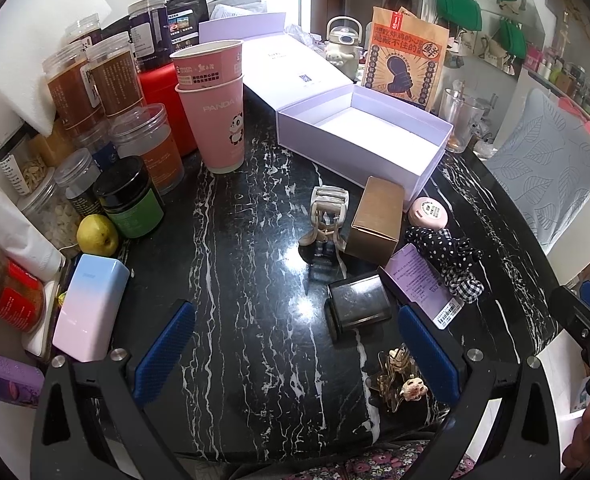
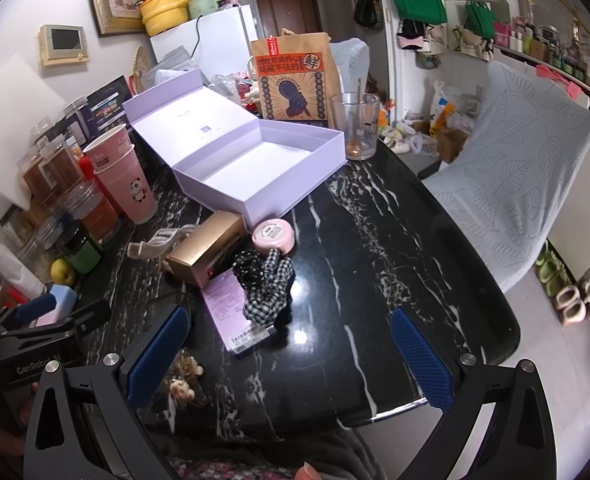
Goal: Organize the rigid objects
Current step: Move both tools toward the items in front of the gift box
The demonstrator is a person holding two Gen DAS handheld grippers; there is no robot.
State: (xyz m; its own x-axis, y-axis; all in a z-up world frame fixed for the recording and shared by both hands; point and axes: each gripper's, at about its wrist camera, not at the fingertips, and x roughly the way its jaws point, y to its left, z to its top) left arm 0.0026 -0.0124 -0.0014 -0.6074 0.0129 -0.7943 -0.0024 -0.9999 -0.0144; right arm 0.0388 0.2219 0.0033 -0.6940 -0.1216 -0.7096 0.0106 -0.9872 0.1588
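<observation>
- The left gripper [image 1: 295, 354] has black arms and bumpy blue pads. Its jaws stand wide apart and hold nothing.
- The right gripper [image 2: 291, 354] looks the same. It is wide apart too, with nothing in it.
- Both hang over a shiny black marble table with white veins [image 1: 255, 280].
- In the left view, an empty pale purple cardboard box [image 1: 365, 138] sits at 1 o'clock with its lid flipped back.
- Just below it lie a gold cardboard box [image 1: 377, 222], a cream plastic hair claw [image 1: 327, 216], a round pink tin [image 1: 429, 212], and spotted and checked cloth scrunchies [image 1: 451, 256] on a purple card.
- A small dark square tin [image 1: 357, 306] and a gold hair clip with tiny bears [image 1: 399, 380] lie close to the left gripper's right pad.
- At 11 o'clock stand two stacked pink paper cups [image 1: 215, 108]. One reads "PANDA".
- The left gripper's side, seen in the right view, reads "GenRobot".
</observation>
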